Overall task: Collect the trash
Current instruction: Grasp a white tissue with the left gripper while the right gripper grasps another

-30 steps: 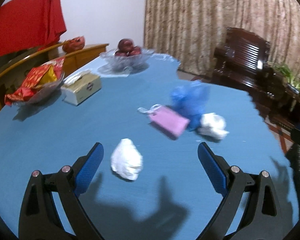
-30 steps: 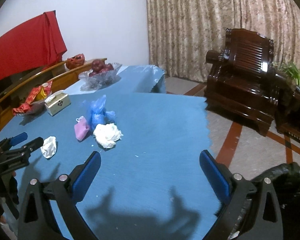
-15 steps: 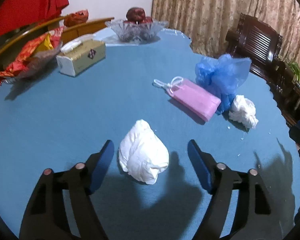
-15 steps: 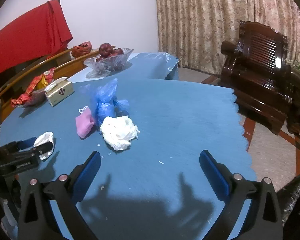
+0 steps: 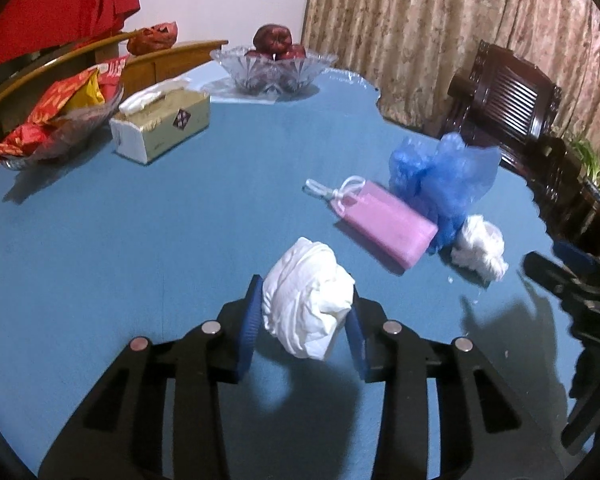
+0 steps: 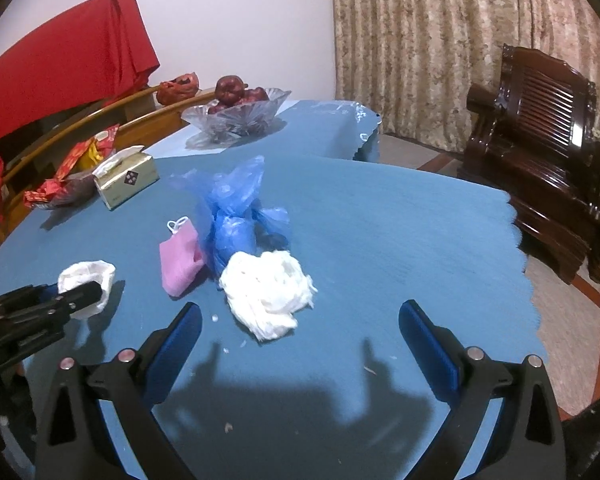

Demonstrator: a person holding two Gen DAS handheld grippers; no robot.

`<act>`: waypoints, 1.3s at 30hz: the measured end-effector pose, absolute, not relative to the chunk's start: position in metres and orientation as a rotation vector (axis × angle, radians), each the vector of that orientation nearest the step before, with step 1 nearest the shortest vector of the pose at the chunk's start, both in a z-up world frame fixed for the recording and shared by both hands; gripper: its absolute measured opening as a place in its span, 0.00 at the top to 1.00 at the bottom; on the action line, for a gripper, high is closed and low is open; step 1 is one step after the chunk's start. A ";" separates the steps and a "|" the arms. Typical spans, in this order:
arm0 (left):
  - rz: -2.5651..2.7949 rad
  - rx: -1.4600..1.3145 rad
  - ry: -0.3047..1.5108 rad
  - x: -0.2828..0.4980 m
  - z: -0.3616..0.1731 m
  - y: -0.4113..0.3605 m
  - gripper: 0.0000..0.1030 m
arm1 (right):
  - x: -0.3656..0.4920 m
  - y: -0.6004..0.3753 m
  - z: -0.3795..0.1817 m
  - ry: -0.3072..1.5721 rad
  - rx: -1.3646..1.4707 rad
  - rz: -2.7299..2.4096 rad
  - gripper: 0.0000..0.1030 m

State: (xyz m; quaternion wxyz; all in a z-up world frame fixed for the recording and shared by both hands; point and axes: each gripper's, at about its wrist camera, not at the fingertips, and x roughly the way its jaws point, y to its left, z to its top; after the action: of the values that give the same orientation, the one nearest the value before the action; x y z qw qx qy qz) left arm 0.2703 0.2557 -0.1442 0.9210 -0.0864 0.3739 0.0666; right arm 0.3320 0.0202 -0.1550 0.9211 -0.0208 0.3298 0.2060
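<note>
A crumpled white tissue wad (image 5: 306,312) sits on the blue tablecloth (image 5: 140,260) between the blue pads of my left gripper (image 5: 305,300). The jaws are closing, and both pads touch its sides. The right wrist view shows the same wad (image 6: 86,280) at the left gripper's tip (image 6: 80,294). A second white wad (image 6: 266,296) lies just ahead of my right gripper (image 6: 300,328), which is open and holds nothing. Behind that wad are a pink face mask (image 6: 178,256) and a blue plastic bag (image 6: 236,208).
A tissue box (image 5: 162,124), a dish of red snack packets (image 5: 52,120) and a glass fruit bowl (image 5: 274,68) stand at the table's far left. A dark wooden armchair (image 6: 540,120) stands on the floor to the right. Small crumbs (image 6: 228,426) dot the cloth.
My left gripper moved forward over the near white wad and its jaws narrowed onto it. My right gripper came closer to the second wad, staying wide.
</note>
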 end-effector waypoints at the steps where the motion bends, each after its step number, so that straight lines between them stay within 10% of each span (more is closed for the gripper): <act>1: 0.138 -0.177 0.762 0.271 -0.143 0.255 0.64 | 0.335 0.022 -0.156 0.681 -0.037 0.424 0.06; 11: 0.126 -0.183 0.740 0.278 -0.138 0.250 0.64 | 0.364 0.043 -0.174 0.772 -0.051 0.452 0.17; 19: 0.106 -0.179 0.734 0.277 -0.135 0.241 0.64 | 0.364 0.047 -0.179 0.813 -0.051 0.520 0.58; 39: 0.038 -0.133 0.653 0.250 -0.095 0.185 0.64 | 0.300 -0.017 -0.119 0.687 0.016 0.487 0.62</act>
State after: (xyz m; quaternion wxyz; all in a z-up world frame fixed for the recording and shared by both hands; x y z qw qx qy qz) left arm 0.2500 0.1846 -0.0946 0.9448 -0.0652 0.3207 0.0185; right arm 0.2997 -0.0167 -0.1189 0.9127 0.0076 0.3332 0.2365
